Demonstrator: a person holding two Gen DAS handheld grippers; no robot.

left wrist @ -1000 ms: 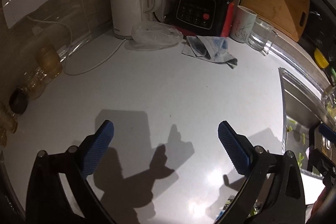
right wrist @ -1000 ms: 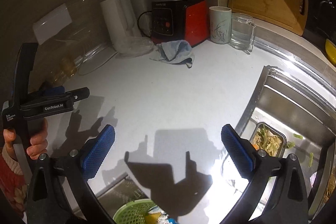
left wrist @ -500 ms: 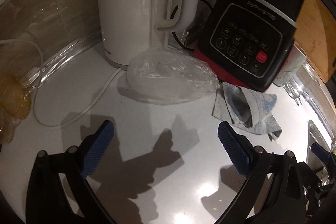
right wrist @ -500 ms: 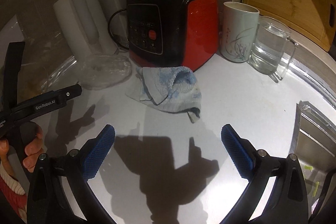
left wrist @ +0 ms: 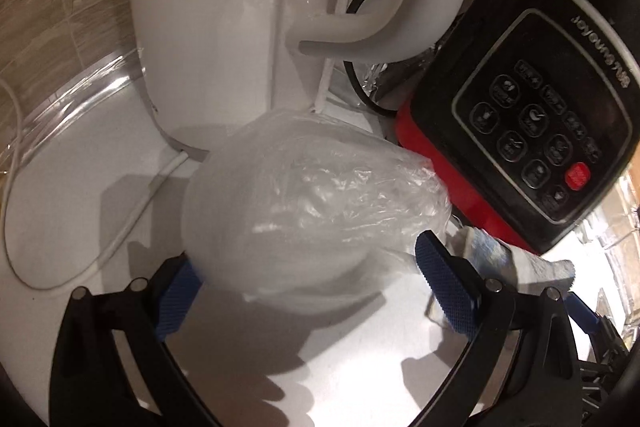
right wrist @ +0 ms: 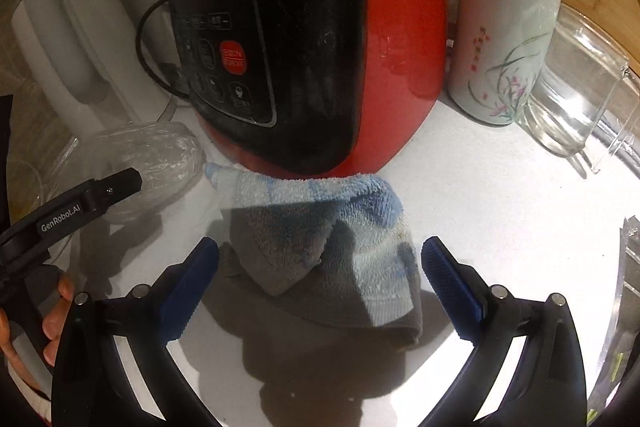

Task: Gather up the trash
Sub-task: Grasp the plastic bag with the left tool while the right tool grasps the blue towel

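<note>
Both of my claws have come in close since half a second ago: the plastic bag [left wrist: 304, 203] that lay well ahead of my left gripper [left wrist: 304, 287] now sits between its spread blue pads [left wrist: 448, 291], and the blue towel [right wrist: 324, 247] now fills the gap of my right gripper [right wrist: 320, 287], whose pads are also wide apart and pinching nothing.

That crumpled clear bag rests on the white countertop [left wrist: 72, 227], pressed up against the base of the white kettle [left wrist: 224, 27] and just beside the red-and-black blender base [left wrist: 532, 131]. The bag lies flat with its long axis running left to right across my left claw's view. Its rounded, fuller end points left toward the kettle's power cord [left wrist: 132, 211]. Its wrinkled, thinner end points right toward the blender base.

My worry is the film itself. It is thin and slick, so if I close on the puffed middle it may squash out and slip free, or I catch only a loose fold. Pushing further forward could shove the bag under the kettle handle or nudge the kettle. The cord lies near my left pad and could snag. My right claw straddles a cloth that I judge is not trash, so closing there would lift the wrong thing.
</note>
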